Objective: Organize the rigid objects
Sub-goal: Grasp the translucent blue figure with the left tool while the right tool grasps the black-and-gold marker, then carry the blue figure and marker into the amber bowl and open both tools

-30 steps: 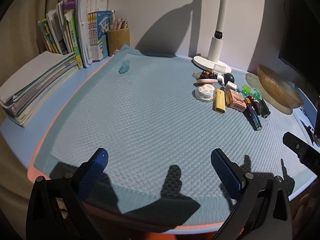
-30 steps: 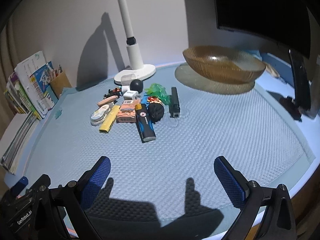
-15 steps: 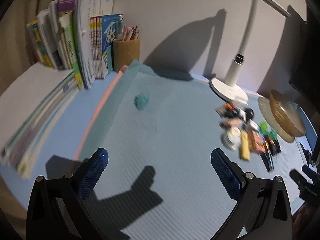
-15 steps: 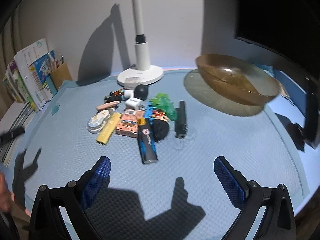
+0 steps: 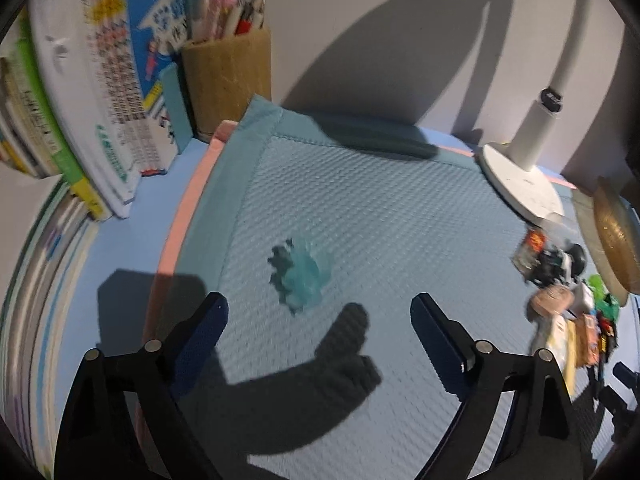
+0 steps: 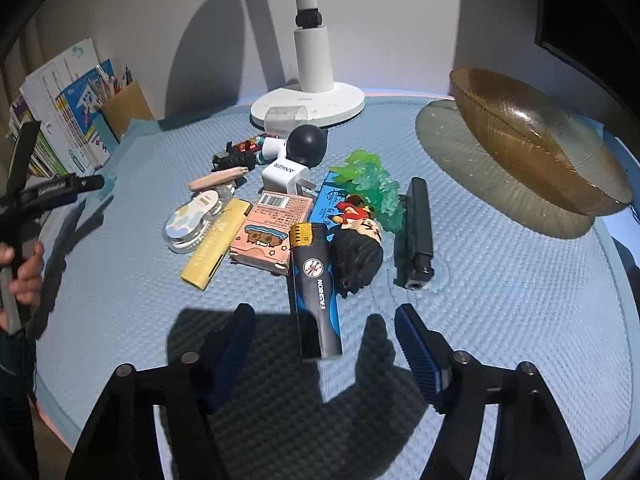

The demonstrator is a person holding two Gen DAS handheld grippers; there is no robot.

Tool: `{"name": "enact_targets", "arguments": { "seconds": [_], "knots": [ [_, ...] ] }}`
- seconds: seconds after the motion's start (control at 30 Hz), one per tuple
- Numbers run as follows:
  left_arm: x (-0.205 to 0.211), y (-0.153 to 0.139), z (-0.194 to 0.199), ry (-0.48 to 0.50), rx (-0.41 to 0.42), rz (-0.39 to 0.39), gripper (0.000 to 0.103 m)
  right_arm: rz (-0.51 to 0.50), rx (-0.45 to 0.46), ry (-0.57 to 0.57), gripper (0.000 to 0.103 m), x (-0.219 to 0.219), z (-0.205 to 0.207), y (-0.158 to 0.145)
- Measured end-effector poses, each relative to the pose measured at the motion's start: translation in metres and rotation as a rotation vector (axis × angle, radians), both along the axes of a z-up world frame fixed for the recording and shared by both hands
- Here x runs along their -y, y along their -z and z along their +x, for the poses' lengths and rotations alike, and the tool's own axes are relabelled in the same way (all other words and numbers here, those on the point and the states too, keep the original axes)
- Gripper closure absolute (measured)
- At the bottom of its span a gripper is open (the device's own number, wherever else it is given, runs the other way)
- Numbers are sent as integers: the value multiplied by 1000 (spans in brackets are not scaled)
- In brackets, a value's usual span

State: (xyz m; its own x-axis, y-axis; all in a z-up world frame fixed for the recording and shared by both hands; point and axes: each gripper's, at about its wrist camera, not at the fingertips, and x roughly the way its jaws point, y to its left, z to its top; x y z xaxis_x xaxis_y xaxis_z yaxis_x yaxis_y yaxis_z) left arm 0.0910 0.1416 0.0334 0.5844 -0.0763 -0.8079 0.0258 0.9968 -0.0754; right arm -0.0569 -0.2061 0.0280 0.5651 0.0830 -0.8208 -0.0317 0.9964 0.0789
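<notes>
Hovering above the quilted blue mat (image 5: 380,208), the left gripper (image 5: 318,314) has its blue-padded fingers (image 5: 208,320) spread wide and empty, and a small translucent teal piece (image 5: 306,276) lies on the mat just ahead of them, slightly nearer the left finger than the right, touching neither. Farther ahead and off to the left finger's side stand a brown pen holder (image 5: 228,80) and a row of books (image 5: 108,92); beyond the right finger sits the white lamp base (image 5: 520,184). The right gripper (image 6: 324,330) is likewise parted and holds nothing, and the near end of a dark lighter marked FASHION (image 6: 316,292) lies in the gap between its fingertips, not pinched by either pad. Just ahead of these fingers the rest of the clutter is heaped: a pink carton (image 6: 268,228), a yellow bar (image 6: 214,250), a black-haired figurine (image 6: 358,252) and a black stick (image 6: 416,232). Beyond the right finger rests the amber bowl (image 6: 536,148).
</notes>
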Motion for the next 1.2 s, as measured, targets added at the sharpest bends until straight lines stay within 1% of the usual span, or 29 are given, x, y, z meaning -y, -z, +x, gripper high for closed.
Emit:
{"name": "enact_targets", "arguments": {
  "seconds": [0.03, 0.07, 0.13, 0.2, 0.23, 0.27, 0.3, 0.33, 0.37, 0.4, 0.43, 0.47, 0.53, 0.6, 0.67, 0.8, 0.93, 0.97, 1.0, 1.03, 1.1, 1.2],
  "knots": [
    [0, 3, 4, 0, -4, 6, 17, -8, -7, -2, 40, -2, 3, 3],
    [0, 6, 9, 0, -10, 8, 18, -15, -15, -5, 45, -3, 6, 5],
    [-2, 13, 16, -5, -24, -2, 19, -47, -28, 1, 47, -5, 12, 11],
    [-3, 18, 20, -12, -33, -6, 20, -64, -32, 7, 48, -6, 15, 16],
    [-3, 19, 21, -13, -34, -4, 25, -77, -24, 5, 49, -7, 16, 16],
    [-2, 21, 21, -12, -26, 9, 28, -89, -14, 0, 56, -9, 16, 15],
    [-2, 21, 21, -12, -19, 18, 32, -96, -8, -10, 59, -11, 16, 14],
    [-1, 20, 22, -9, -13, 22, 38, -106, -5, -13, 63, -13, 16, 14],
    [0, 19, 22, -2, -10, 15, 44, -118, 0, -16, 69, -16, 15, 14],
    [1, 18, 22, 9, -6, 4, 57, -120, 1, -25, 73, -18, 15, 14],
    [2, 17, 23, 16, -4, 3, 72, -120, 2, -32, 78, -19, 15, 14],
    [3, 16, 23, 24, -1, 7, 75, -124, 4, -36, 80, -22, 15, 13],
    [6, 13, 19, 27, 7, 14, 75, -106, 2, -49, 83, -22, 12, 11],
    [9, 7, 9, 39, 13, -7, 75, -70, 8, -59, 83, -19, 6, 7],
    [18, 0, -6, 61, 30, -23, 75, -50, 28, -68, 93, -15, -3, -1],
    [52, -17, -50, 154, 71, -63, 75, -42, 39, -76, 93, -5, -20, -11],
    [91, -23, -89, 247, 67, -115, 75, -16, -4, -102, 93, 1, -33, -2],
    [99, -23, -95, 267, 62, -118, 75, -19, -23, -103, 93, 2, -36, 3],
    [108, -23, -102, 287, 61, -114, 75, -2, -54, -113, 92, 3, -37, 10],
    [117, -23, -109, 305, 64, -104, 75, 18, -67, -118, 90, 5, -38, 13],
    [130, -26, -121, 336, 72, -85, 75, 46, -51, -115, 88, 8, -40, 12],
    [142, -32, -132, 361, 72, -96, 75, 61, -53, -106, 87, 10, -38, 14]
  ]
}}
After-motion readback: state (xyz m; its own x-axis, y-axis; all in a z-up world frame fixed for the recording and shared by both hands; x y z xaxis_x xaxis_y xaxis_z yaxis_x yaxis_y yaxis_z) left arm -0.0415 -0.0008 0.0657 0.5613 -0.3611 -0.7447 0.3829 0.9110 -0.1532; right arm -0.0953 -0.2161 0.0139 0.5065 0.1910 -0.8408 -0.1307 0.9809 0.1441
